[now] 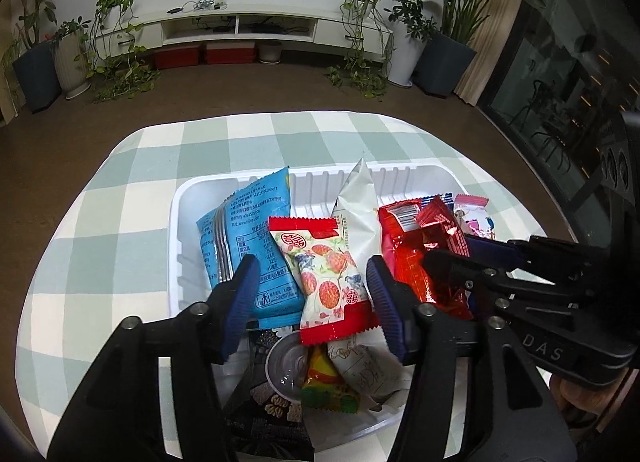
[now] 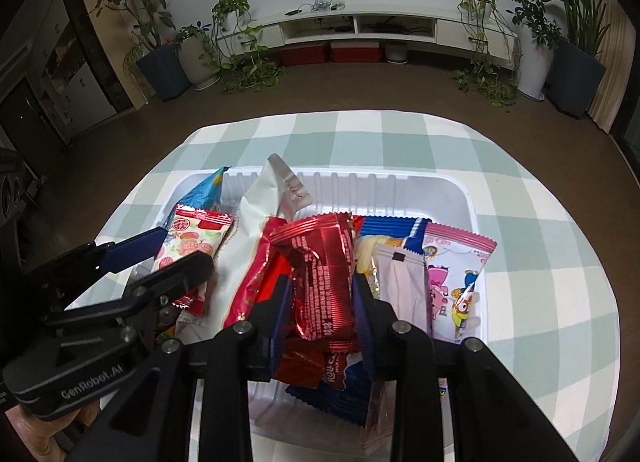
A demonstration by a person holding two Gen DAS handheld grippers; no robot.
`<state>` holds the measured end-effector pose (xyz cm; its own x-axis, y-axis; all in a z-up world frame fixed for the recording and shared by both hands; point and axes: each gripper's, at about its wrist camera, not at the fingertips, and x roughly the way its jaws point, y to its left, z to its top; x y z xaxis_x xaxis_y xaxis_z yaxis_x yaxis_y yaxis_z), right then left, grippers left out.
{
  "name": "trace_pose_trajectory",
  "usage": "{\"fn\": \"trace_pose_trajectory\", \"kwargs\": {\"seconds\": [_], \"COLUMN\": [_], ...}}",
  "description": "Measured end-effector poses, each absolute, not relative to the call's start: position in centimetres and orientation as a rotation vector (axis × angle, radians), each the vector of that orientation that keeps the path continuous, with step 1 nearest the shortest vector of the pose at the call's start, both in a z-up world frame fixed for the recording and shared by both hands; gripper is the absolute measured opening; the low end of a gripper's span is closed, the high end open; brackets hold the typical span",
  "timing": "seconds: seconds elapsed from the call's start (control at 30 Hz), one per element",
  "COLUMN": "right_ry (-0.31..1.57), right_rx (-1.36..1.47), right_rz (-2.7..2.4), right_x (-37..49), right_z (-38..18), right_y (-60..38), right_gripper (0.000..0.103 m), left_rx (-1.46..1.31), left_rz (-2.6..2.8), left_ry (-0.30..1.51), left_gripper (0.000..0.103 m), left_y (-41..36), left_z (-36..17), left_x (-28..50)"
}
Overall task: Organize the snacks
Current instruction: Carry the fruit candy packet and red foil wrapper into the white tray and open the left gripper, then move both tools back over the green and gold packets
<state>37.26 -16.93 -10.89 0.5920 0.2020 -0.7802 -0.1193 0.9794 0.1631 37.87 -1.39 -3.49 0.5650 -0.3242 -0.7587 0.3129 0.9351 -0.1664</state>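
Snacks fill a white tray (image 1: pixel 176 222) on the checked tablecloth (image 1: pixel 120 190). From the left wrist, a flowered packet (image 1: pixel 328 278) lies between the left gripper (image 1: pixel 312 298) fingers, long axis running away; the pads stand apart from it. From the right wrist, the right gripper (image 2: pixel 320 302) stands narrow around a red wrapper (image 2: pixel 320 274), upright among packets; whether its pads press I cannot tell.

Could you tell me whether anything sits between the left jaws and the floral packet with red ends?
Nothing visible does: the floral packet lies on top of the pile in the white tray, directly between the left gripper jaws.
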Motion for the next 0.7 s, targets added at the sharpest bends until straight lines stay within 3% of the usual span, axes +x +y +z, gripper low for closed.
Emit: {"fn": "trace_pose_trajectory", "kwargs": {"seconds": [0.27,0.4,0.47,0.63,0.7], "right_ry": [0.905,0.886,0.870,0.793,0.771], "right_rx": [0.087,0.100,0.107,0.184,0.217], "right_rz": [0.183,0.179,0.181,0.195,0.202], "right_x": [37.0,36.4,35.7,31.7,29.6], "right_z": [-10.3,-9.7,-9.2,-7.3,-6.9], "right_y": [-17.0,-17.4,-17.6,-19.4,-20.2], "right_gripper": [0.039,0.041,0.046,0.078,0.085], "left_rx": [-0.004,-0.006,-0.004,0.022,0.017], "left_rz": [-0.379,-0.371,-0.368,-0.395,-0.415], "left_ry": [0.880,0.862,0.846,0.818,0.825], "left_gripper": [0.061,0.069,0.076,0.095,0.098], "left_y": [-1.4,-1.0,-0.8,-0.4,-0.3], "left_z": [-2.9,-2.1,-1.3,-0.2,-0.3], "left_x": [36.8,35.8,35.0,31.6,30.1]}}
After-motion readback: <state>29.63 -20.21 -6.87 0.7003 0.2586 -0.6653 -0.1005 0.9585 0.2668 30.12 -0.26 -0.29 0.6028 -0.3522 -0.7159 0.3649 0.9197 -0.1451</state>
